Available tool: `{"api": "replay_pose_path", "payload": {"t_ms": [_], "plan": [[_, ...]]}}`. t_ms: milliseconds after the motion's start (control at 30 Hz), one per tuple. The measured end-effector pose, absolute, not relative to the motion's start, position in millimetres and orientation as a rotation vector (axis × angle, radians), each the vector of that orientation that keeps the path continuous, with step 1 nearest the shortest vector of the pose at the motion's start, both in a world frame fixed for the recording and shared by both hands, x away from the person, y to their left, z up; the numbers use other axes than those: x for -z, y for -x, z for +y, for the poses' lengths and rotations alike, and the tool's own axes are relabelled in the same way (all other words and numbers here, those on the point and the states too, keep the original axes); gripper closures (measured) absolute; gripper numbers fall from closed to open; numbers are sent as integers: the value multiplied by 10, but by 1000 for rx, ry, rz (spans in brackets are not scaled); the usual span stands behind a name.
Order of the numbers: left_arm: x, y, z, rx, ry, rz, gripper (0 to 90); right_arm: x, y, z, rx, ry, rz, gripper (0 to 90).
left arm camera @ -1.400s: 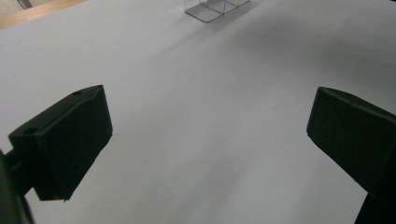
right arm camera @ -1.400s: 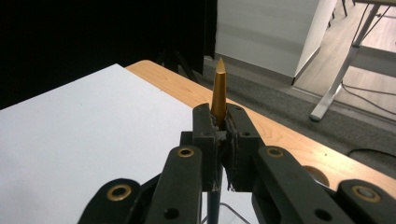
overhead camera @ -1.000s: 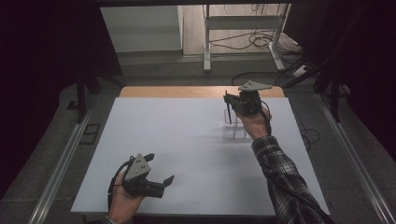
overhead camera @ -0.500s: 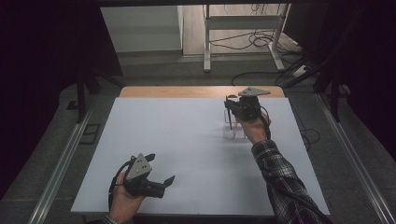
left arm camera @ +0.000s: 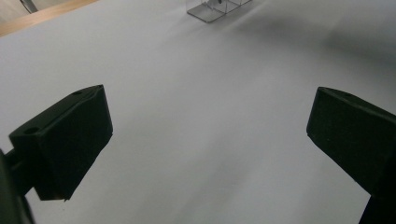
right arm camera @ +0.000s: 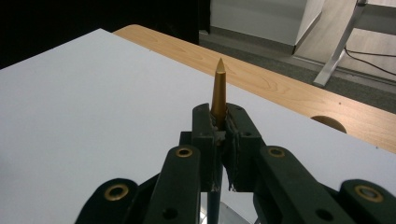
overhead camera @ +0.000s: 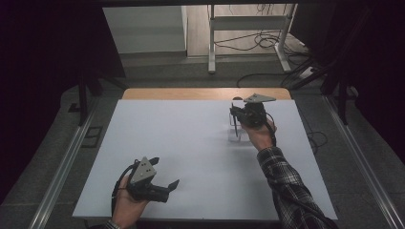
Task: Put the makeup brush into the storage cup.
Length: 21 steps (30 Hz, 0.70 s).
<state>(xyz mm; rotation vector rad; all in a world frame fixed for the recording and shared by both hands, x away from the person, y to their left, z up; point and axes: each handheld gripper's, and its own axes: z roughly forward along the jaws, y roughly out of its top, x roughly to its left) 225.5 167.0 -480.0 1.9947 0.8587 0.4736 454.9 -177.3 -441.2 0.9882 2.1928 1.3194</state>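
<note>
the right gripper [overhead camera: 235, 116], its fingers pinching a slim gold-tipped pen [right arm camera: 218, 91] upright above the clear plastic holder [overhead camera: 237, 135] right of centre on the white surface [overhead camera: 181, 143], is best lowering straight, while the left gripper [overhead camera: 165, 177] is resting with fingers spread.

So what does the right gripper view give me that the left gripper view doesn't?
Right gripper view alone: the right gripper shut on a slim pen, its gold pointed tip sticking up past the jaws, plus the table's wooden edge and a metal stand leg beyond. Left gripper view alone: the left gripper with jaws wide apart and nothing between them, and a clear plastic holder at the top edge. Both share the white table surface.
</note>
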Motion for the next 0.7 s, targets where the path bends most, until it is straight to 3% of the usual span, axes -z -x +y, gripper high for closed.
{"api": "replay_pose_path", "payload": {"t_ms": [67,300,500,700], "plan": [[4800,-2255,1668,-474,-1996,859,6,4413,-4548,-1773,-1318,-989,2193,791],[4802,-2256,1664,-475,-2000,859,6,4406,-4552,-1757,-1294,-1010,2190,550],[4802,-2258,1672,-469,-1992,864,6,4396,-4544,-1752,-1281,-1017,2190,469],[4797,-2260,1691,-455,-1968,862,5,4363,-4520,-1756,-1285,-994,2205,449]]}}
